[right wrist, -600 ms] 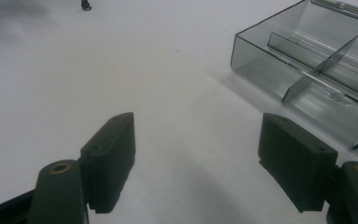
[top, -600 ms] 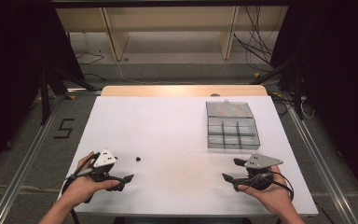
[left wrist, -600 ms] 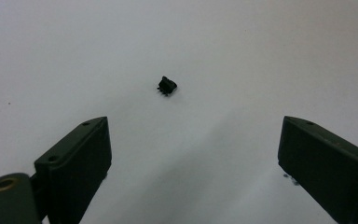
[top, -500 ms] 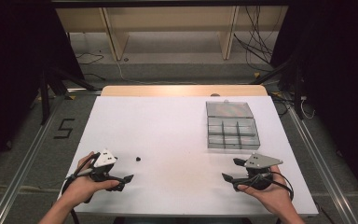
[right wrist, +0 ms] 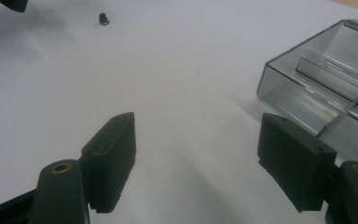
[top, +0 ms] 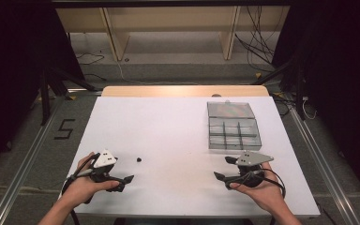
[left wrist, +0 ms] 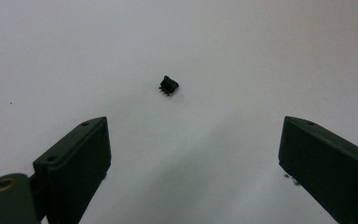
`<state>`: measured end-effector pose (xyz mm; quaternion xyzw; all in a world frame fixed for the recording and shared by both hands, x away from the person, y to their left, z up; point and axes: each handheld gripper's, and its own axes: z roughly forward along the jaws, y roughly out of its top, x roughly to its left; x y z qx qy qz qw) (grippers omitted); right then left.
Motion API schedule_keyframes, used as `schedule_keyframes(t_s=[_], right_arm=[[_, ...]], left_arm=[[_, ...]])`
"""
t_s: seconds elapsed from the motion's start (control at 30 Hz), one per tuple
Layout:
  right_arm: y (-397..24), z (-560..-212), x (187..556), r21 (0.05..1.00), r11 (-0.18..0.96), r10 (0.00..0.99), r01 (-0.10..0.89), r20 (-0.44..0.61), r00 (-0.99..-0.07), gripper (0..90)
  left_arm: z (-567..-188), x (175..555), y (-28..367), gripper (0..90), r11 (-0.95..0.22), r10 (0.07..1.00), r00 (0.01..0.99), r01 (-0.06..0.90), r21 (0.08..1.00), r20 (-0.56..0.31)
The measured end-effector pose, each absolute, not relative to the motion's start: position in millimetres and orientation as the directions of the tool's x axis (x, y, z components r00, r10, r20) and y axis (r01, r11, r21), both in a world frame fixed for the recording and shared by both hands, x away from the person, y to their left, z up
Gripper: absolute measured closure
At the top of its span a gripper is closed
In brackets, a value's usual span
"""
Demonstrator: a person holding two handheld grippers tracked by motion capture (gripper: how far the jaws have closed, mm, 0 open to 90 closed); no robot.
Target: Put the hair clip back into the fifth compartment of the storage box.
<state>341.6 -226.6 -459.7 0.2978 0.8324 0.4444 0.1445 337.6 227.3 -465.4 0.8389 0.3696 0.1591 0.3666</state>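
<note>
Three items I am logging on the white table (top: 168, 126), left to right.

Item one: left gripper (top: 127, 178), which I am holding low near the table's front left corner. Its jaws are standing wide apart with nothing between them, and they are pointing toward the small part, so I judge I am lining up for a pick.

Item two: small black part (top: 138, 160), lying loose on the bare surface just beyond the left gripper's tips and apart from them. In the left gripper view it (left wrist: 168, 85) is sitting ahead of the jaws, roughly centred between them, untouched. Its make I cannot tell; it is too small.

Item three: right gripper (top: 224, 168), which I am resting near the front right, jaws spread, gripping nothing. I judge I am keeping it parked there, close to the tray, to leave the middle free.

Behind it, a clear compartment box (top: 234, 132) is standing with its lid open, probably waiting to receive the part; its cells are looking empty as far as I can see.
</note>
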Motion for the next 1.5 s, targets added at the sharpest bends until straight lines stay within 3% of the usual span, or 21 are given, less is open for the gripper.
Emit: schedule_keyframes(t_s=[1.5], right_arm=[[-87.9, -478.9, 388.0, 0.810, 0.502, 0.508, 0.303, 0.007, -0.862, 29.9]], left_arm=[[-464.2, 336.5, 226.2, 8.5, -0.465, 0.730, 0.684, 0.495, 0.734, 0.001]])
